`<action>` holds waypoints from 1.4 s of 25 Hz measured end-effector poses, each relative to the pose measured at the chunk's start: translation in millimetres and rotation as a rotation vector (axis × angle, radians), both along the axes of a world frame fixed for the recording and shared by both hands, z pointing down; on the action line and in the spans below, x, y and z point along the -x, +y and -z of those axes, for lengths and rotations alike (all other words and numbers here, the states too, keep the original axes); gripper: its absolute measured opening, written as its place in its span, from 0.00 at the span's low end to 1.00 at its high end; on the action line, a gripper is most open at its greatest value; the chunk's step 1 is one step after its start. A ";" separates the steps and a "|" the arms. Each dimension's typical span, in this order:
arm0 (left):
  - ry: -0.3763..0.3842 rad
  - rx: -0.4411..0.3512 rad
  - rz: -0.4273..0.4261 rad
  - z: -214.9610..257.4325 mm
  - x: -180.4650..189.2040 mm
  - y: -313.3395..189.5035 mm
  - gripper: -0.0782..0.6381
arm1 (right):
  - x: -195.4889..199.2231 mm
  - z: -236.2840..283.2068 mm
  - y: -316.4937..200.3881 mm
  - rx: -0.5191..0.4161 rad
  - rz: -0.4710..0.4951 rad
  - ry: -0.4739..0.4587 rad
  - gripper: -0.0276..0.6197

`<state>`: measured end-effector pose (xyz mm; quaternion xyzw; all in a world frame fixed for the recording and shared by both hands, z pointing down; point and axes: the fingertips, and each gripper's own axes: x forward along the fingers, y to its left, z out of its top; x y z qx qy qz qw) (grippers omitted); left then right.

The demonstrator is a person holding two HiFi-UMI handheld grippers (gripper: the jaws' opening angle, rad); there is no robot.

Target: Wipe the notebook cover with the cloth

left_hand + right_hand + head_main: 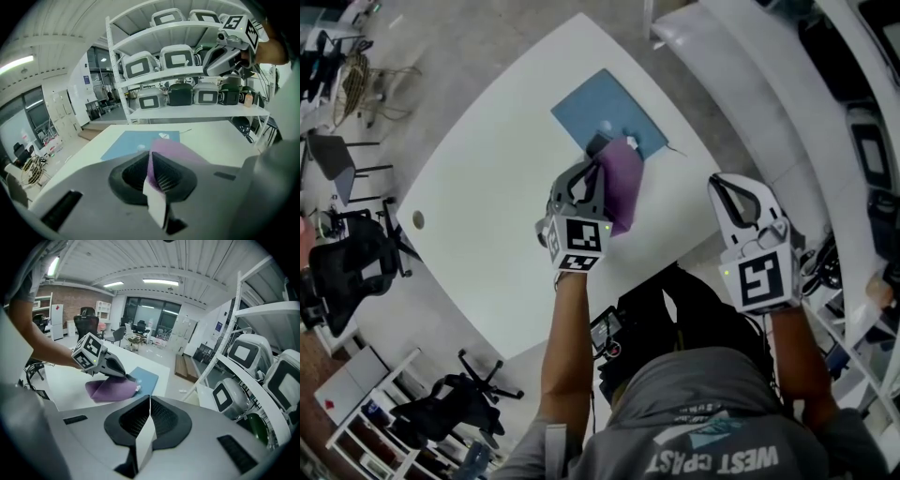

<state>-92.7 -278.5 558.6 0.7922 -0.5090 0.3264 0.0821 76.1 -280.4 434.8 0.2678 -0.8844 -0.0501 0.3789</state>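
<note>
The flat blue notebook [598,105] lies on the smooth white bench [487,206], in the upper middle of the head view. The left claw [600,148] is pinched tight on a soft purple cloth [622,186] that hangs at the notebook's lower right corner. The right claw [719,185] is shut with nothing in it at the right, black chairs [352,267] stand at the lower left, and a shelf [197,111] holds boxy machines [176,57].
</note>
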 end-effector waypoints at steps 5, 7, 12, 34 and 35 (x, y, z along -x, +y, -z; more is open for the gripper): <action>0.015 -0.011 -0.102 0.6 -55.0 -33.9 0.14 | -25.5 -1.3 -6.4 0.003 -0.059 0.014 0.09; 0.023 -0.012 -0.137 0.3 -75.4 -47.9 0.14 | -38.6 -3.1 -7.8 0.006 -0.084 0.021 0.09; 0.051 -0.019 -0.198 4.4 -117.8 -75.4 0.14 | -66.1 -9.8 -10.1 0.023 -0.139 0.030 0.09; -0.072 -0.018 0.098 -3.5 74.4 -90.5 0.14 | -5.3 -27.3 -29.9 0.049 -0.037 0.038 0.09; -0.068 -0.018 0.091 -3.9 71.5 -92.1 0.14 | -4.4 -27.8 -31.3 0.049 -0.038 0.038 0.09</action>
